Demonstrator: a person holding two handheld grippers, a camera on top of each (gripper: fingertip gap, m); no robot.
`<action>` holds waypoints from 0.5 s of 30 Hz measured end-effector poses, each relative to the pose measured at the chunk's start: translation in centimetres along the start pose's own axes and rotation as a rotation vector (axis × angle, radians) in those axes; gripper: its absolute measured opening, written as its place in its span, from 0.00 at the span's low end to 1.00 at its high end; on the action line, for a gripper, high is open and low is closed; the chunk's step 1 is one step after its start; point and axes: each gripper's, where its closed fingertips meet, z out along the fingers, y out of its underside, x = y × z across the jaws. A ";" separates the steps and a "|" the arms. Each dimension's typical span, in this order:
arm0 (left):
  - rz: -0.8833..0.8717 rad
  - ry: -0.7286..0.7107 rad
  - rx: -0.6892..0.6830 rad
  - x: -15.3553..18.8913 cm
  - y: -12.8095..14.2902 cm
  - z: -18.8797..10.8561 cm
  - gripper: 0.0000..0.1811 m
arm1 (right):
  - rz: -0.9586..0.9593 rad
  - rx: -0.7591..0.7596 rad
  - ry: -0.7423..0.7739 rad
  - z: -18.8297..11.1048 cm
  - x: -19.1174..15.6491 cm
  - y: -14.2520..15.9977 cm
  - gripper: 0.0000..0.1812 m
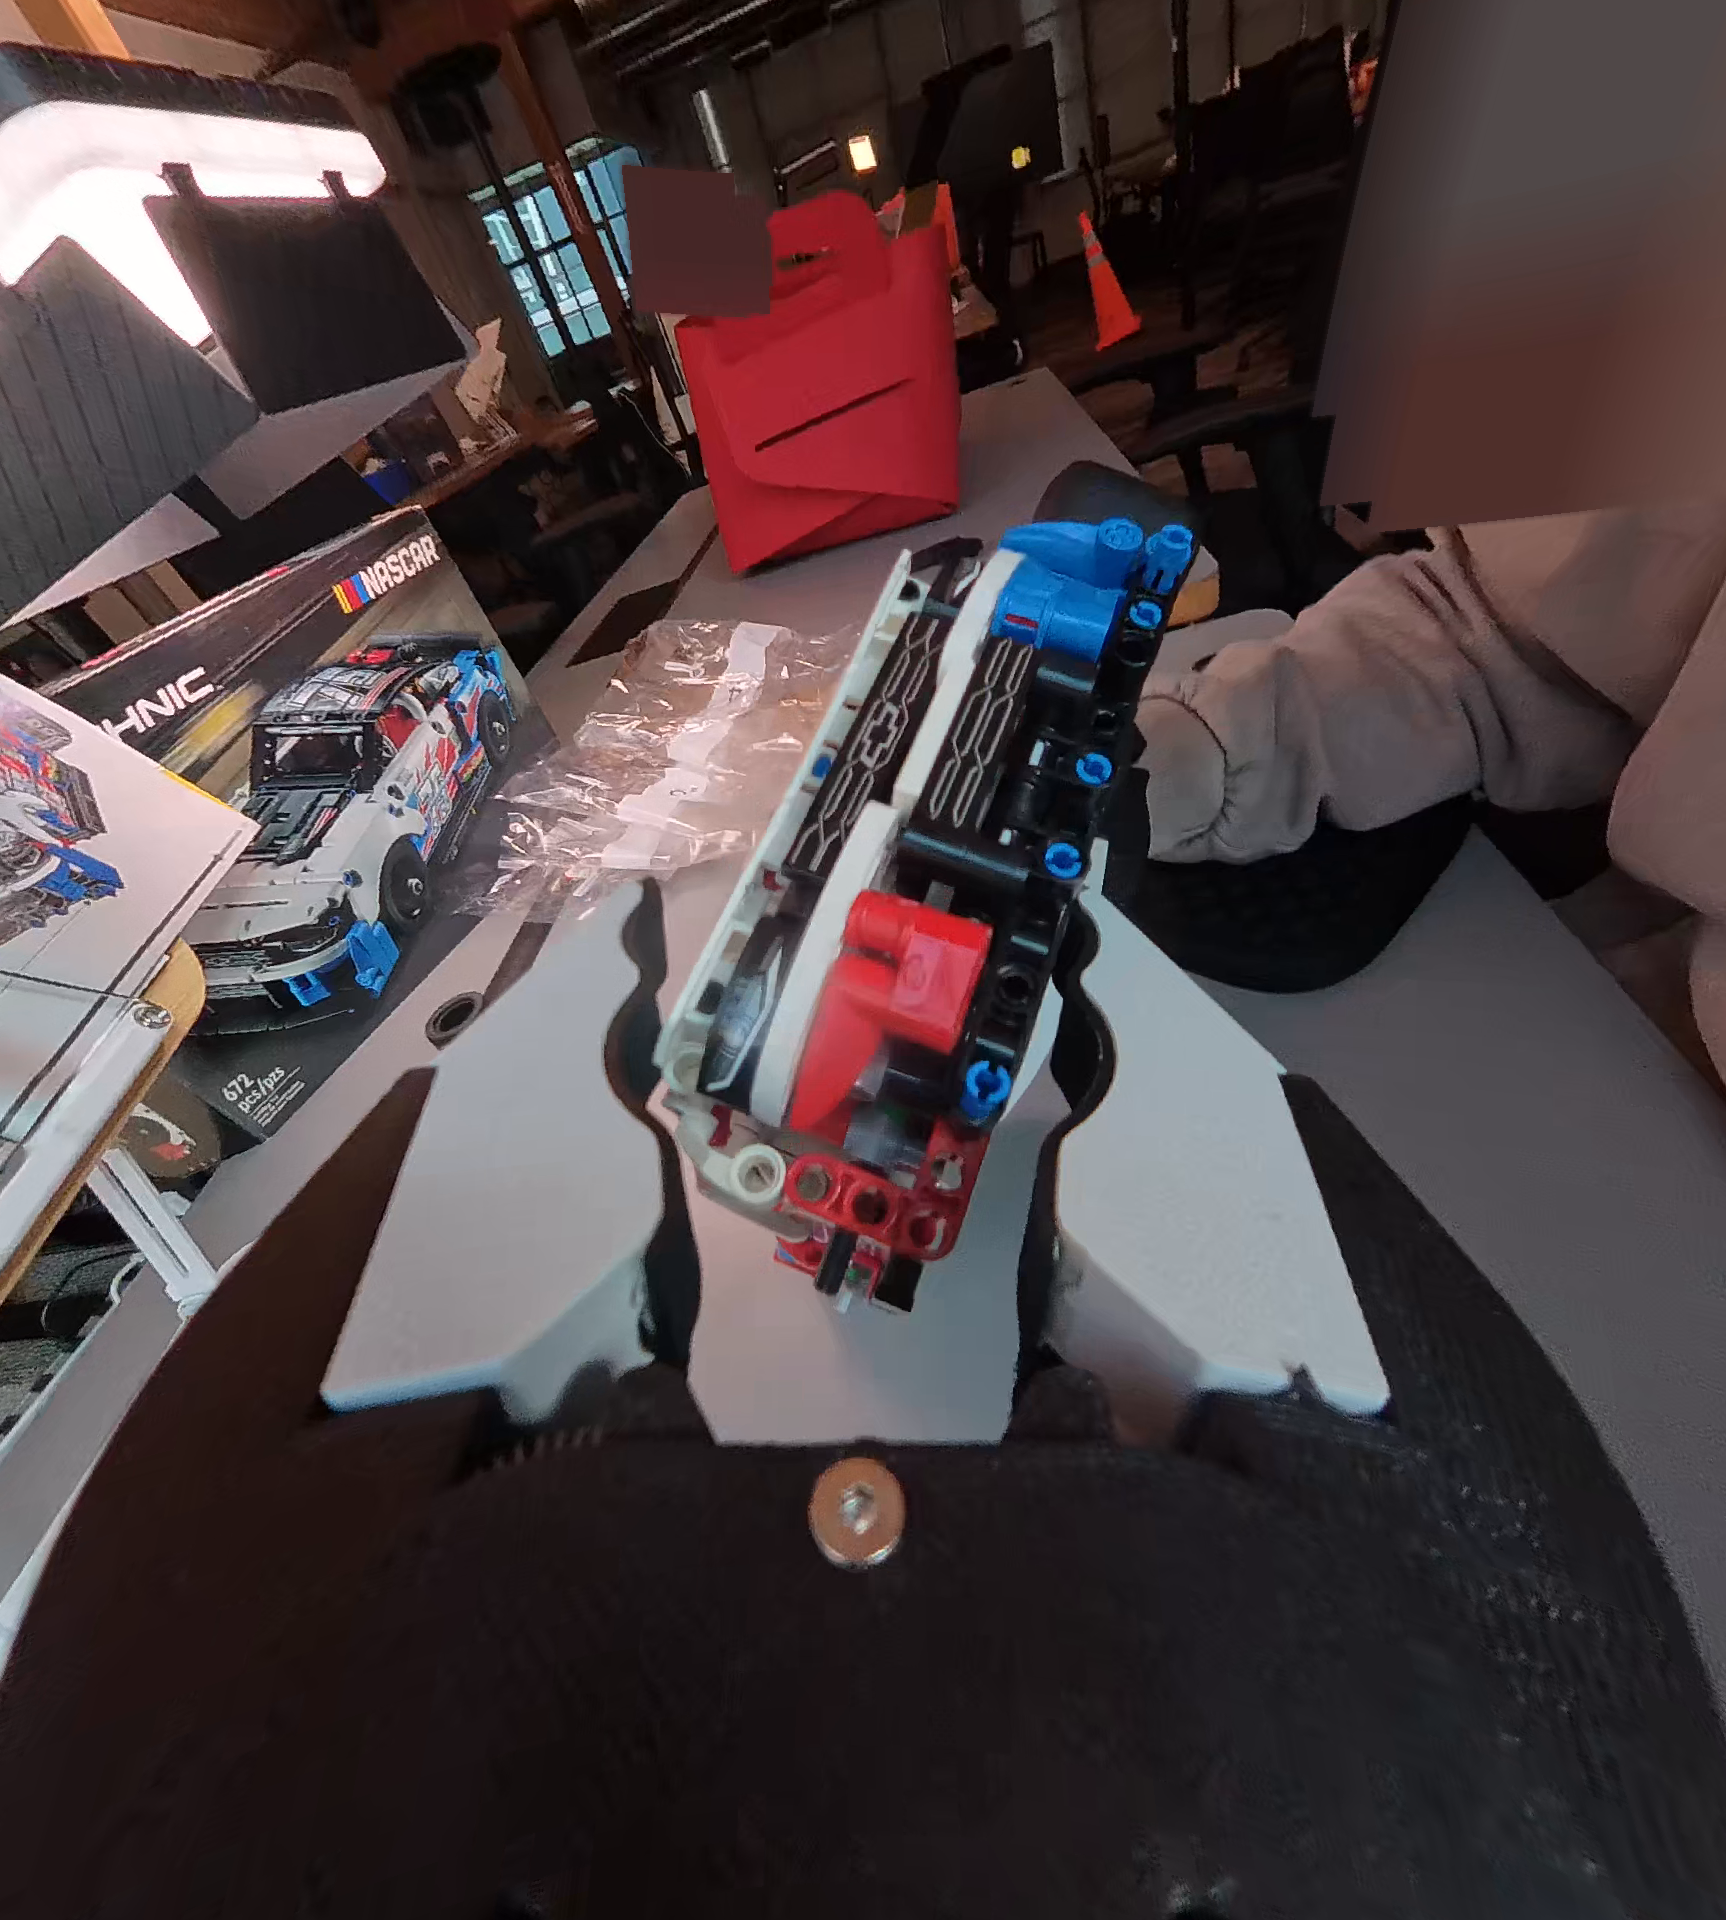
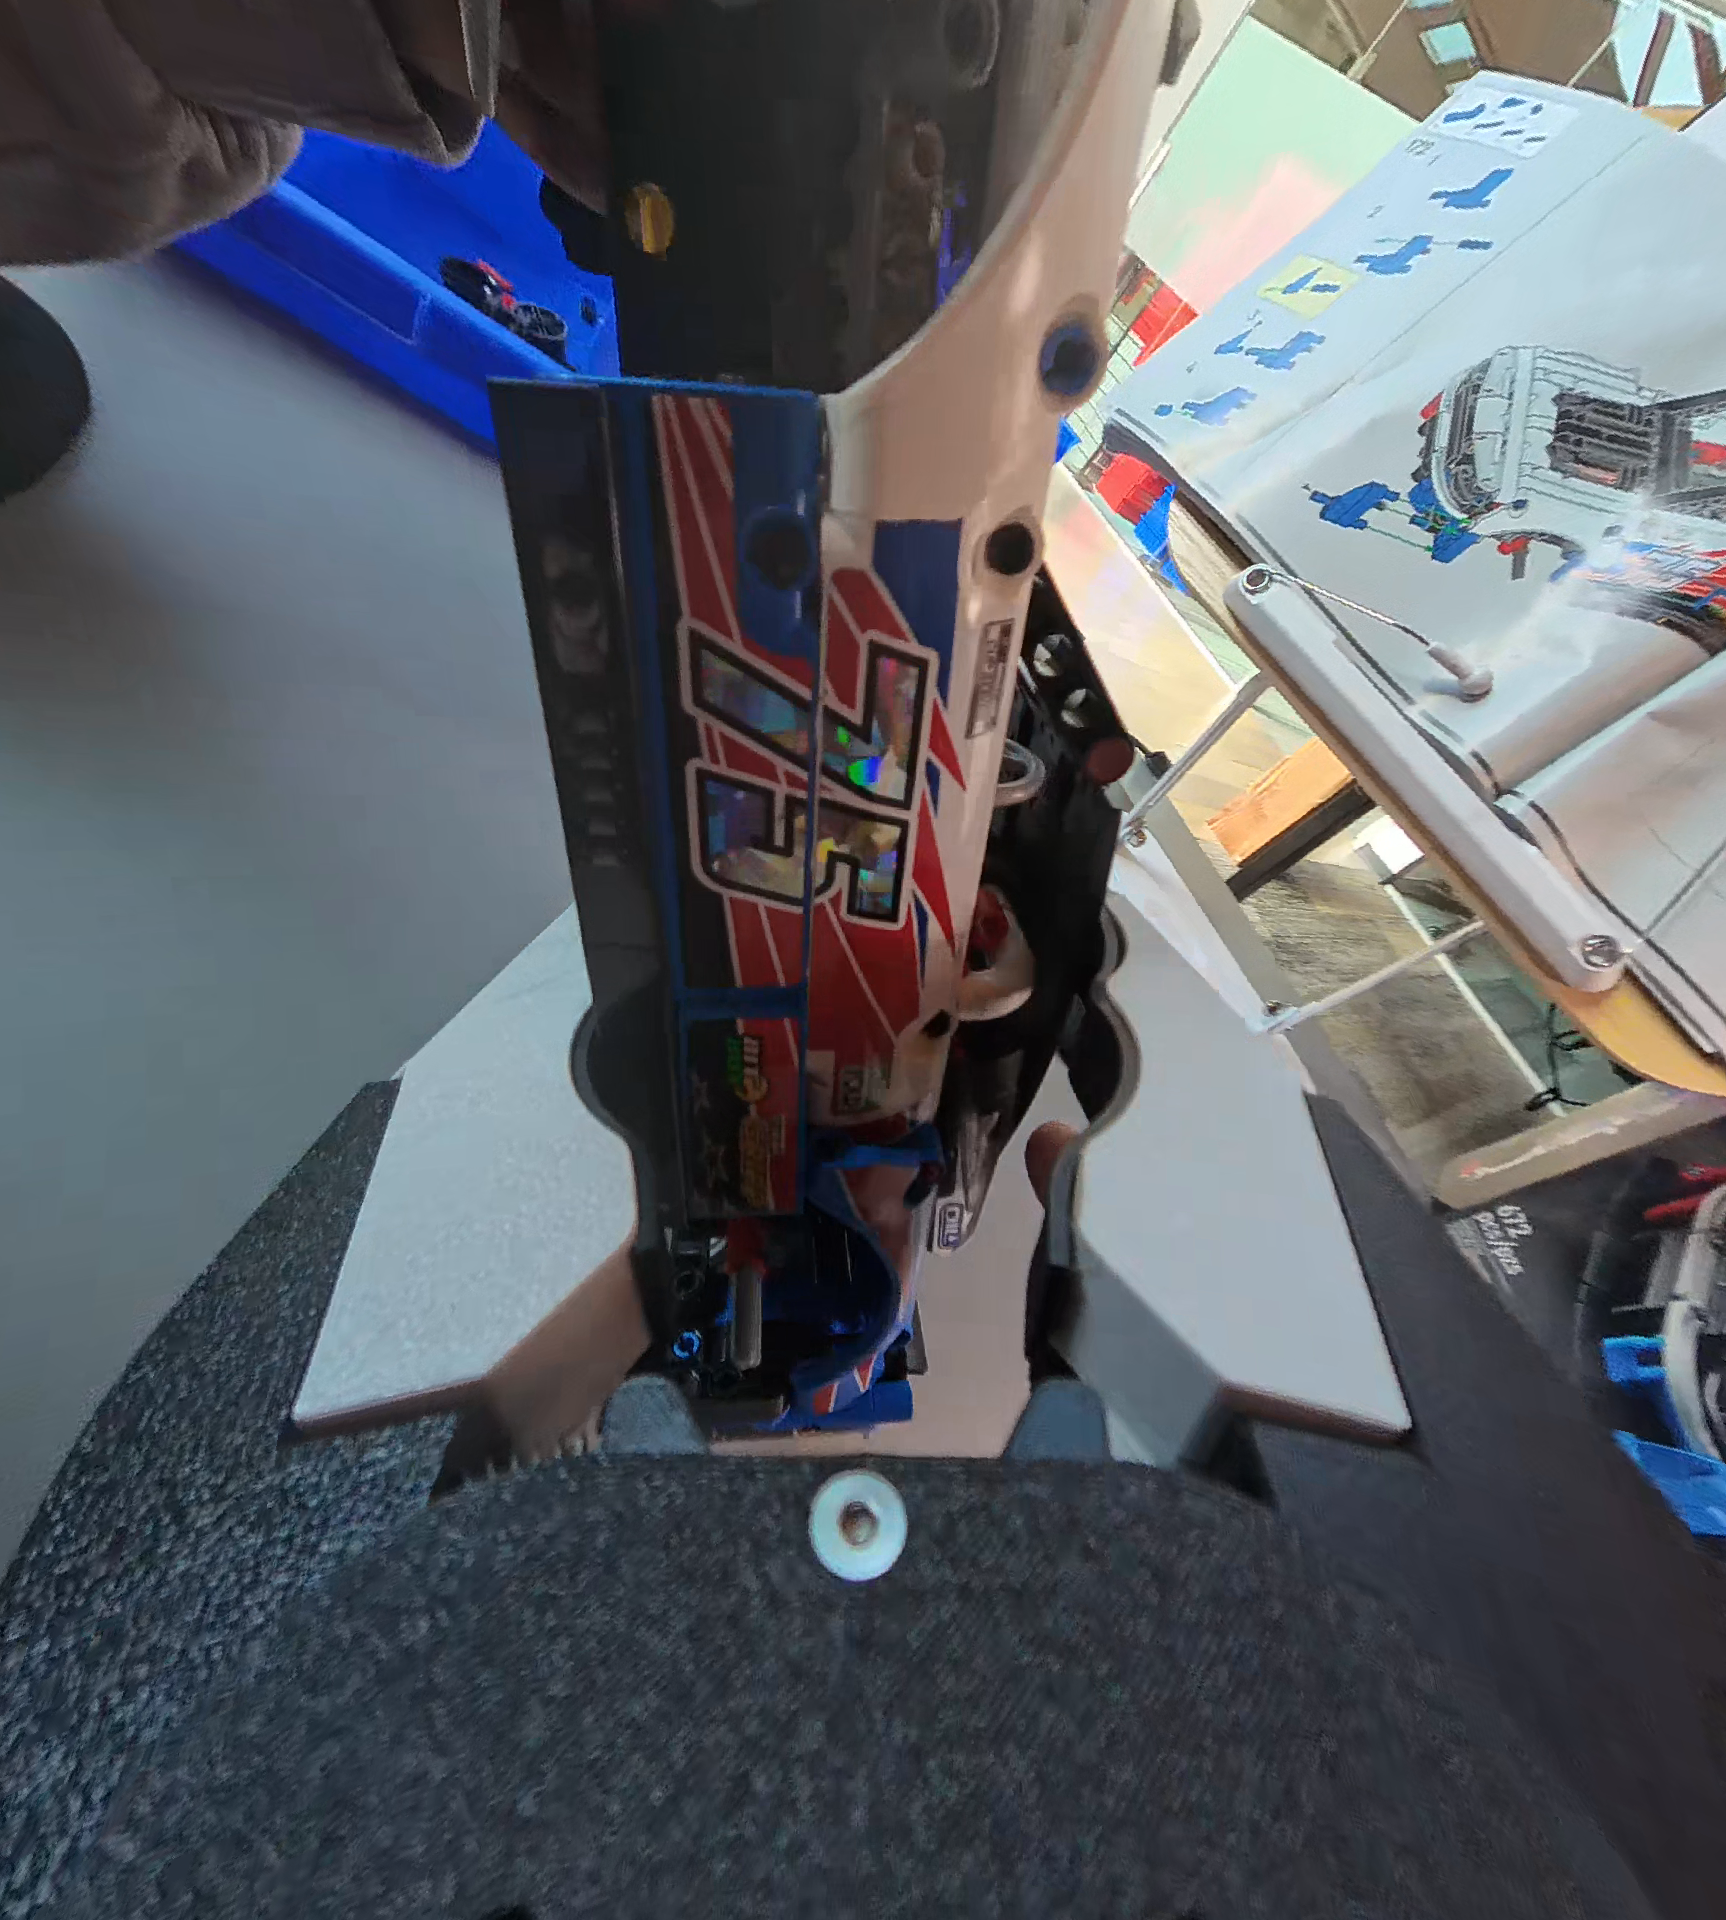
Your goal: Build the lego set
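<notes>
My left gripper (image 1: pixel 864 1039) is shut on a lego front-end sub-assembly (image 1: pixel 900 831) and holds it upright above the grey table (image 1: pixel 1524 1195). The sub-assembly has a white frame, black grille panels, a red block near my fingers and a blue block at the far end. My right gripper (image 2: pixel 854 1070) is shut on the lego car body (image 2: pixel 797 790), standing on end between the jaws. Its side panel is blue, red and white with a number sticker. The upper part of the car body runs out of view behind a sleeve (image 2: pixel 163 114).
The lego box (image 1: pixel 319 810) and an instruction booklet on a stand (image 1: pixel 7 831) are at the left. Empty plastic bags (image 1: pixel 672 748) and a red paper bag (image 1: pixel 828 395) lie beyond. A person's sleeve (image 1: pixel 1358 707) is at the right. A blue bin (image 2: pixel 371 281) sits behind the car body. My hands' fingertips stand some 12 cm from each other.
</notes>
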 end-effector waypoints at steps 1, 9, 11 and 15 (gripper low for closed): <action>0.024 0.014 -0.022 0.3 0.5 -0.1 0.41 | -0.037 -0.016 0.018 -0.1 0.1 0.2 0.47; 0.392 -0.062 -0.441 2.0 7.5 -2.0 0.35 | -0.297 -0.087 0.107 -1.2 -0.4 1.2 0.46; 0.352 -0.081 -0.452 2.5 8.9 -2.4 0.36 | -0.399 -0.144 0.125 -1.1 -0.9 2.0 0.46; 0.413 -0.162 -0.591 2.8 13.4 -3.9 0.42 | -0.568 -0.238 0.165 -0.7 -1.7 3.3 0.44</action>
